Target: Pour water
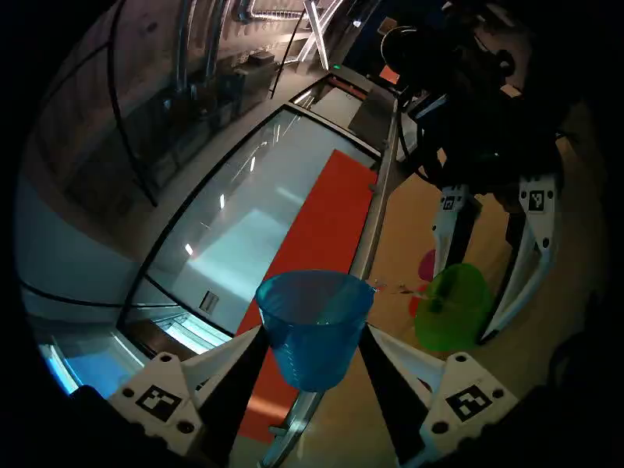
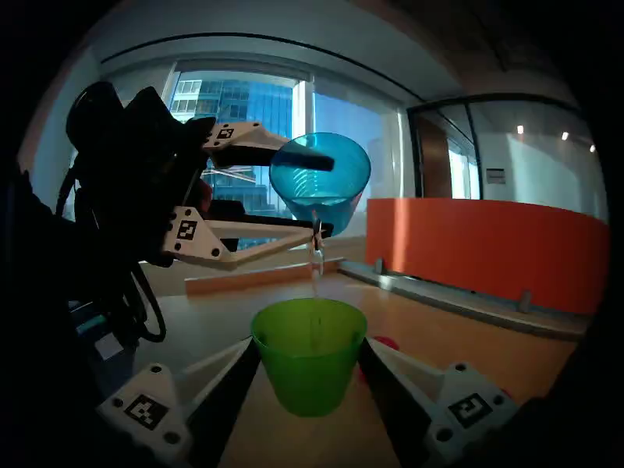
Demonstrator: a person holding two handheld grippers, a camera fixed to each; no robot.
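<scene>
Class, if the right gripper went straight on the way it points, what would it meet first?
Its green cup would probably strike the tilted blue cup in the left gripper first; depth unclear.

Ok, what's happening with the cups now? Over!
Left hand-held gripper shut on blue cup, tipped. Right hand-held gripper shut on green cup, upright underneath. Water streaming from blue into green, nothing between them.

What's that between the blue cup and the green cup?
A thin stream of water, falling from the tilted blue cup into the green cup below. The right gripper view shows it clearly.
</scene>
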